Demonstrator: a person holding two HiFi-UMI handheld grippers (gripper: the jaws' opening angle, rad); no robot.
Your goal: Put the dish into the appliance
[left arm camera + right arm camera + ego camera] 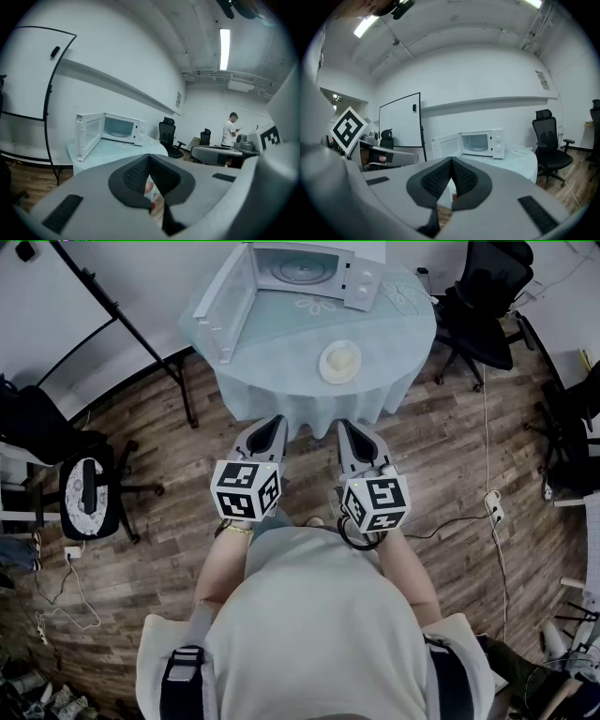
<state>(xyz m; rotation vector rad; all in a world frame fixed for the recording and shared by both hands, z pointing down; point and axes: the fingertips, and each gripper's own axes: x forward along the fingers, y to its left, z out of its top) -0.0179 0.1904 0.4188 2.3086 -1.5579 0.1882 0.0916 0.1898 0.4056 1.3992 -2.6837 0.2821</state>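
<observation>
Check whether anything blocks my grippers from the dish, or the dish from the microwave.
Nothing visible does. The dish lies on the table near its front edge. The microwave stands behind it, its door swung open to the left, off that path. The left gripper and right gripper are shut, empty, short of the table.

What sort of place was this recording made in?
Probably an office or lab workroom: black office chairs, a whiteboard on a stand, and an open microwave on a cloth-covered round table.
</observation>
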